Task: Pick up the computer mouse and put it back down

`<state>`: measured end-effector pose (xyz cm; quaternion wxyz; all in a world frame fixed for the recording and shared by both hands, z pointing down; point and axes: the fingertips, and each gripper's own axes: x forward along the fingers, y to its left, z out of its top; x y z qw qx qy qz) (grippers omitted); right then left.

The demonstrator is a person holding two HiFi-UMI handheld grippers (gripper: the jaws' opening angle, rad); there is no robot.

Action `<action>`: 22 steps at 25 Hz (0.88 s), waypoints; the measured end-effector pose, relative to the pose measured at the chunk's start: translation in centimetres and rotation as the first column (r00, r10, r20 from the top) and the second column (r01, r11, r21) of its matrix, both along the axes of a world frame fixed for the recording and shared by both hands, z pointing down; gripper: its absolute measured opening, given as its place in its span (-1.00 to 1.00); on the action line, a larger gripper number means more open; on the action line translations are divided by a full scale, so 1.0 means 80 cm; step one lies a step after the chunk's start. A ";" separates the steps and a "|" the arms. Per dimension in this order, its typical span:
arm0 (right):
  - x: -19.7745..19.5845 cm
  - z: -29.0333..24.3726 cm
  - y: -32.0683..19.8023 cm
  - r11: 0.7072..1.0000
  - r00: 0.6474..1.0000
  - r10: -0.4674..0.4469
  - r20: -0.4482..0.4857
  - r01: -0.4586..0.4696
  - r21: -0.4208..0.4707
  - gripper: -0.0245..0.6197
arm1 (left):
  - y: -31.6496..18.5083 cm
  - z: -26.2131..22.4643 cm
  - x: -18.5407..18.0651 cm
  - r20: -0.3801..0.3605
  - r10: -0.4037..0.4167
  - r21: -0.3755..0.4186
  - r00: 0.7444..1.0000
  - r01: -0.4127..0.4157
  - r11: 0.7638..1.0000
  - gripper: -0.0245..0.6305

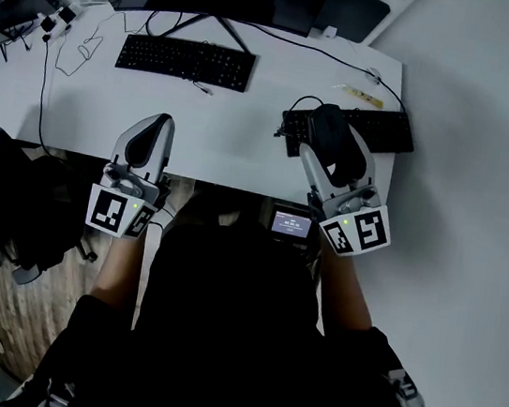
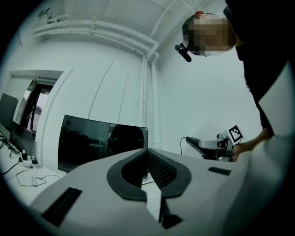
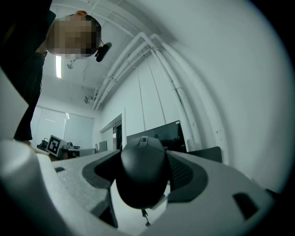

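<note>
Right gripper view: the computer mouse (image 3: 142, 173) sits clamped between the jaws of the right gripper (image 3: 144, 159). In the head view, that gripper holds it over the right front part of the desk (image 1: 245, 140), above a black keyboard (image 1: 390, 130). The left gripper (image 1: 159, 125), jaws pressed together on nothing, hovers at the desk's front edge.

Left gripper (image 1: 159, 127): jaws together, nothing between. Right gripper (image 1: 331, 135): jaws clamped on computer mouse (image 3: 140, 177).
</note>
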<state>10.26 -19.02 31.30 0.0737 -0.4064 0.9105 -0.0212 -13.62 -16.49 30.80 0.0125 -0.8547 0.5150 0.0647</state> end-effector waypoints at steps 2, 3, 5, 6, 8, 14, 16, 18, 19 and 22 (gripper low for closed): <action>-0.004 0.002 -0.007 1.000 1.000 0.000 -0.001 0.000 -0.004 0.03 | -0.004 -0.004 0.002 -0.025 0.015 0.014 1.000 -0.015 1.000 -0.94; -0.007 0.004 -0.011 1.000 1.000 0.000 -0.002 0.000 -0.006 0.03 | -0.007 -0.004 0.001 -0.032 0.017 0.015 0.999 -0.017 1.000 -0.94; -0.012 0.007 -0.022 1.000 1.000 0.001 -0.003 -0.001 -0.011 0.03 | -0.012 0.001 -0.003 -0.032 0.012 0.006 0.999 -0.012 1.000 -0.94; -0.015 0.008 -0.028 1.000 1.000 0.003 -0.003 -0.003 -0.012 0.03 | -0.015 0.006 -0.006 -0.024 0.007 -0.003 1.000 -0.007 1.000 -0.94; -0.021 0.008 -0.040 1.000 1.000 0.007 -0.005 -0.007 -0.013 0.03 | -0.020 0.013 -0.011 -0.015 0.003 -0.017 1.000 -0.003 1.000 -0.94; -0.034 0.008 -0.078 0.999 0.999 0.034 -0.023 -0.034 -0.011 0.03 | -0.035 0.024 -0.029 -0.048 -0.004 -0.045 0.999 0.001 0.999 -0.94; -0.037 0.009 -0.093 0.999 0.999 0.042 -0.035 -0.043 -0.013 0.03 | -0.042 0.023 -0.033 -0.064 0.007 -0.035 0.998 -0.009 0.999 -0.94; -0.041 0.012 -0.107 0.999 0.998 0.052 -0.046 -0.052 -0.014 0.03 | -0.049 0.028 -0.040 -0.060 0.005 -0.039 0.998 -0.008 0.999 -0.94; -0.042 0.015 -0.114 0.998 0.997 0.057 -0.051 -0.058 -0.016 0.03 | -0.053 0.031 -0.043 -0.056 0.005 -0.041 0.998 -0.007 0.999 -0.94; -0.044 0.026 -0.137 0.996 0.994 0.079 -0.070 -0.081 -0.025 0.03 | -0.066 0.038 -0.049 -0.061 0.011 -0.057 0.998 -0.015 0.998 -0.94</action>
